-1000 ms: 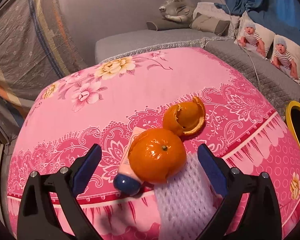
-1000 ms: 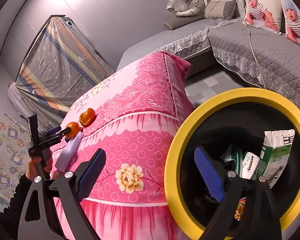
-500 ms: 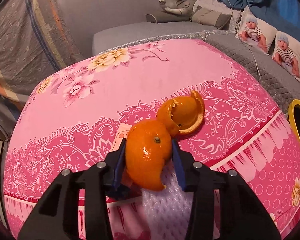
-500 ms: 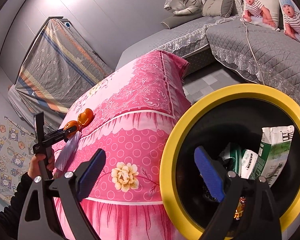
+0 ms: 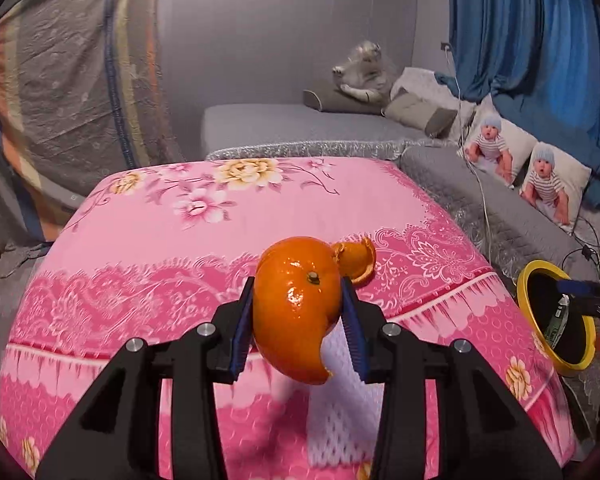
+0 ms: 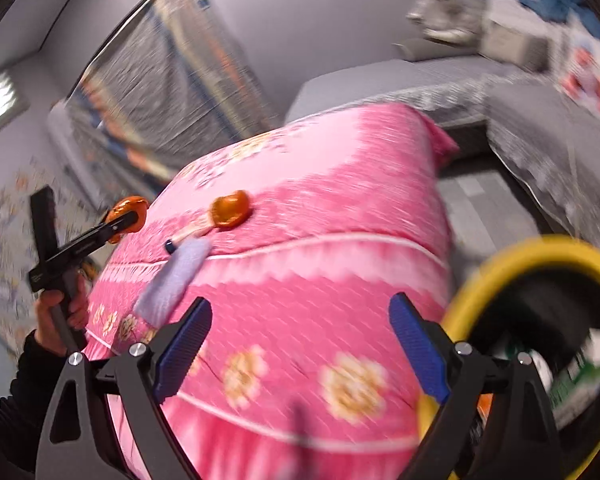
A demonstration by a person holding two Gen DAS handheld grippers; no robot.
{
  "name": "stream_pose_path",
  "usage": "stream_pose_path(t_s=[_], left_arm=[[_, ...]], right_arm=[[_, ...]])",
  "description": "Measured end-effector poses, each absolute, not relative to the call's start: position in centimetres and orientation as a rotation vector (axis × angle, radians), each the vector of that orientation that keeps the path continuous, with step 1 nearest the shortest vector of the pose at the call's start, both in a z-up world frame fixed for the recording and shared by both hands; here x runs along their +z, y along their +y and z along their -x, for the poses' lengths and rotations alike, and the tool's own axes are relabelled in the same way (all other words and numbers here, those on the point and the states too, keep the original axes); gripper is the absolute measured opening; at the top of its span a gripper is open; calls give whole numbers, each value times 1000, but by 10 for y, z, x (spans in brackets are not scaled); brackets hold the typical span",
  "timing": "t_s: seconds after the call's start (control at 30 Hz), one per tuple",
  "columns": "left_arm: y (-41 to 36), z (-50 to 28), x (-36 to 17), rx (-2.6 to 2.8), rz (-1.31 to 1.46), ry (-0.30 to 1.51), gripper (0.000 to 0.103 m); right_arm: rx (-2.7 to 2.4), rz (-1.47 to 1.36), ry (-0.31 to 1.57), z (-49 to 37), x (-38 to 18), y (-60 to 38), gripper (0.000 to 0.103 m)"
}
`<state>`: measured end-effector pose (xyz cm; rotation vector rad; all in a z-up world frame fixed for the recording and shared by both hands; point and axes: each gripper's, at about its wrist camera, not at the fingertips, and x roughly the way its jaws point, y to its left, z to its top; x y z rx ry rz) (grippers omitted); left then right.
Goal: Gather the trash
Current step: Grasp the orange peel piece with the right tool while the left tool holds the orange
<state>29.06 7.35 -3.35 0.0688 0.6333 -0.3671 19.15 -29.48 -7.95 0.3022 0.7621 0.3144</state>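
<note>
My left gripper [image 5: 298,322] is shut on a large orange peel [image 5: 296,304] and holds it above the pink table cloth [image 5: 180,240]; the peel also shows in the right wrist view [image 6: 126,212]. A second orange peel [image 5: 356,258] lies on the cloth behind it, also seen in the right wrist view [image 6: 230,208]. A white foam net [image 5: 340,400] and a small tube with a dark cap [image 6: 188,234] lie near the front edge. My right gripper [image 6: 300,344] is open and empty, beside the yellow-rimmed black bin [image 6: 540,256] that holds trash.
The bin [image 5: 556,320] stands low at the table's right side. A grey sofa [image 5: 500,208] with baby-print cushions runs behind and to the right. A covered rack [image 5: 72,92] stands at the back left.
My left gripper closed on the large peel and lifted it off the table. My right gripper swung left, away from over the bin; its view is motion-blurred.
</note>
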Motion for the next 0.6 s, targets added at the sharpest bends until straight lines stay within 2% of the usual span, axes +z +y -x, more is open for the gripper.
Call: stream_pose_path(t_s=[0.33, 0.6], left_arm=[[111, -219, -46, -341, 32, 615, 39], [122, -200, -55, -337, 63, 615, 39]], right_arm=[[366, -104, 834, -317, -89, -180, 87], [311, -73, 921, -388, -117, -139, 87]])
